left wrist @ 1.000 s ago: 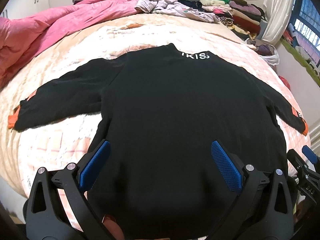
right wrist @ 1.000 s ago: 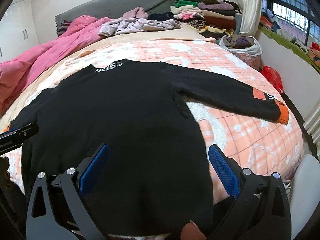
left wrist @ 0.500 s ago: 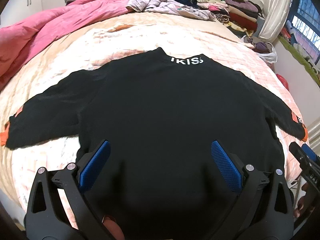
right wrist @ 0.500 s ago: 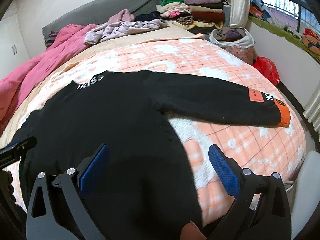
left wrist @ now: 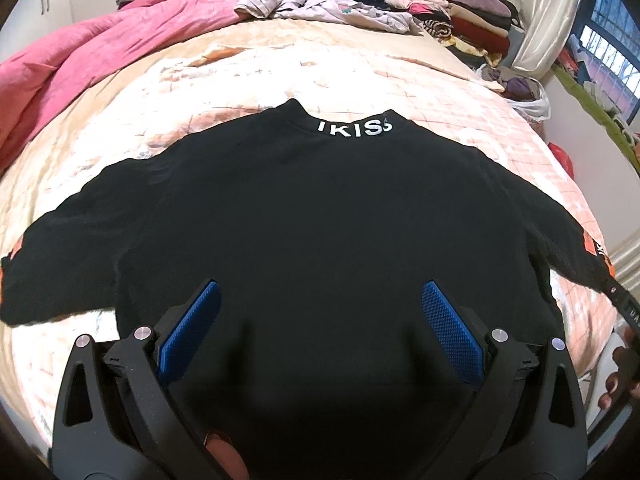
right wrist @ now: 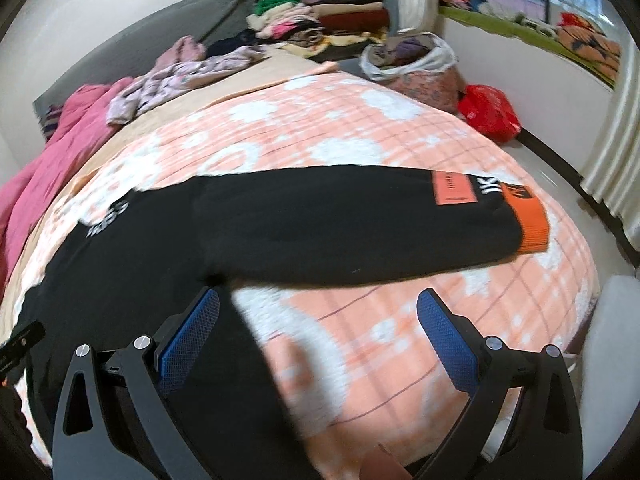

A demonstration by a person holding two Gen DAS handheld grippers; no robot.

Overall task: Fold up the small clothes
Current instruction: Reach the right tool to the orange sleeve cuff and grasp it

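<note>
Black long-sleeved knit sweater (left wrist: 320, 216) spread flat, frame centre, on peach checked blanket (right wrist: 400, 128). My left gripper (left wrist: 320, 332) and right gripper (right wrist: 318, 338) both agape, empty. Fold not begun (judging); next: grab orange-cuffed sleeve (right wrist: 400, 224), fold inward.

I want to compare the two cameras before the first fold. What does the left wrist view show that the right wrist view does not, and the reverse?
Only the left wrist view shows the whole sweater spread flat, with its left sleeve and the readable collar text.

Only the right wrist view shows the right sleeve's orange cuff and orange patch clearly, and the red bag on the floor.

Both show the bed, the pink quilt, the pile of folded clothes, and an open hand-held gripper: left, right.
</note>
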